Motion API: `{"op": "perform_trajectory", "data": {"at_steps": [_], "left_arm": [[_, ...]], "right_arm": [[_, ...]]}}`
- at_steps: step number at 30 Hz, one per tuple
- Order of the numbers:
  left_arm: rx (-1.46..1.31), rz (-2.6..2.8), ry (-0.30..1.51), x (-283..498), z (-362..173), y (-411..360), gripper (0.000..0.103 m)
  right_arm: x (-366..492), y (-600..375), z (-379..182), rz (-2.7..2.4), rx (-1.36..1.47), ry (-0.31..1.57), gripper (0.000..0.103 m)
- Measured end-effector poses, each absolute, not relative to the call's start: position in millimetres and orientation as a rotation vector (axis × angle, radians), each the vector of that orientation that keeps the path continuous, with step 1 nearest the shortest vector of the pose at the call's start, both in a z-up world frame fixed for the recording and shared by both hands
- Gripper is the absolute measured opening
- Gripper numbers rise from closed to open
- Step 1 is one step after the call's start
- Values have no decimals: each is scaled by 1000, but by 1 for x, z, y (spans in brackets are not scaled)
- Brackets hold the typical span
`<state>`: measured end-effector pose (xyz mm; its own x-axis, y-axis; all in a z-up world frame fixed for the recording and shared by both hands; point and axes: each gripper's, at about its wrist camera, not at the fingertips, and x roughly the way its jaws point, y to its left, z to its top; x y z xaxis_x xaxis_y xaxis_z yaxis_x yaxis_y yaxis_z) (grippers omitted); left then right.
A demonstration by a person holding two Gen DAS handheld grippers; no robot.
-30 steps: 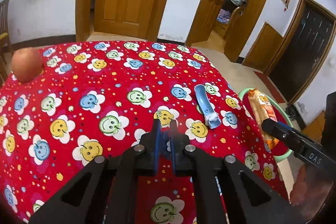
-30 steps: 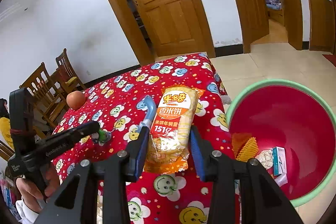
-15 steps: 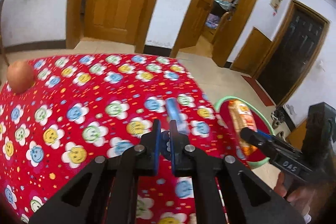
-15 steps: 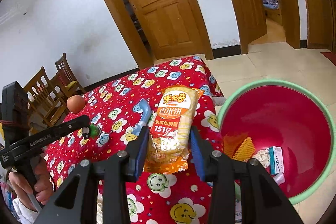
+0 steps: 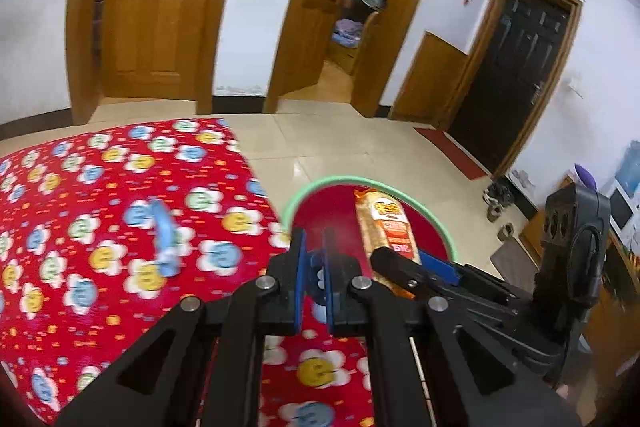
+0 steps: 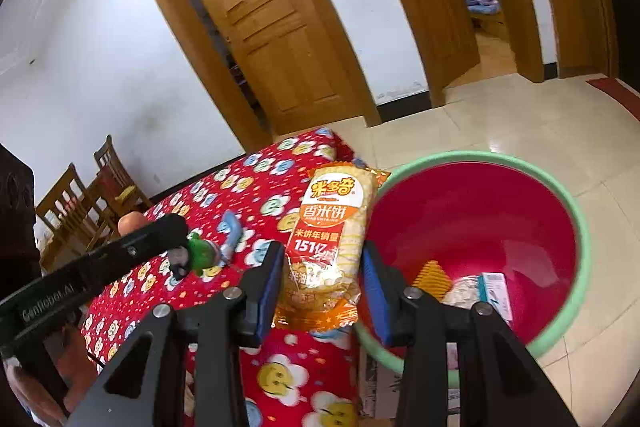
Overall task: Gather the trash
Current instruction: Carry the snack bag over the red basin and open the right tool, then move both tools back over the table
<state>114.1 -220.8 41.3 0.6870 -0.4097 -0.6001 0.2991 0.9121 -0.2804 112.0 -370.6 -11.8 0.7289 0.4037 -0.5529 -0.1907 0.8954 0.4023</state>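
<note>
A: Report gripper count and status.

B: Two grippers. The right gripper (image 6: 322,283) has its blue pads clamped on one rice cracker packet (image 6: 330,235), orange and white, held upright by its lower end. The left gripper (image 5: 312,263) has its pads brought together; in the right wrist view a small green item (image 6: 200,251) sits at its tip, though whether it is pinched there I cannot tell.

A: Location of the packet relative to the bin?

B: One bin (image 6: 576,227), red inside with a green rim, stands on the tiled floor beside the table. The packet hangs at the bin's near rim, next to the table's edge.

A: Bin contents?

B: Three pieces countable: one orange ridged piece (image 6: 434,277), one crumpled pale wrapper (image 6: 464,293), one small white-and-teal box (image 6: 496,293).

A: Remaining on the table?

B: One red smiley-flower tablecloth (image 5: 100,227), one blue shoehorn-shaped item (image 5: 164,239), and one brownish round object (image 6: 128,223), partly hidden behind the left gripper.
</note>
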Motion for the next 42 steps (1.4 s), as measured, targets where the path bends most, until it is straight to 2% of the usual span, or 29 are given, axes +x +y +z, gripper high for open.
{"op": "perform_trajectory", "data": {"at_steps": [17,28,30,31,32,34,37,39,41,42], "left_arm": [[-133,-496,744,128,17,-318,6],[-141,-459,737,137,6,-316,6],[-152,-453,747,138,6,-313,11],[-160,-459,750,139,6,-312,21],[-157,-456,751,138,7,-312,43],[-137,-441,726,136,8,-313,70],[-91,-427,682,130,13,-317,76],[-71,-409,676,129,13,-319,77],[-80,-419,690,131,11,-318,80],[-90,-428,697,131,11,-317,81]], "right_arm": [[95,-466,-41,183,417,719,42],[104,-460,-49,192,379,747,42],[107,-454,-51,197,365,761,42],[109,-450,-54,200,356,771,42],[110,-448,-55,202,350,777,42],[113,-442,-58,208,335,790,42],[114,-435,-59,215,318,801,42],[112,-433,-58,223,310,793,42],[109,-434,-56,216,308,778,63],[108,-435,-54,208,309,766,85]]}}
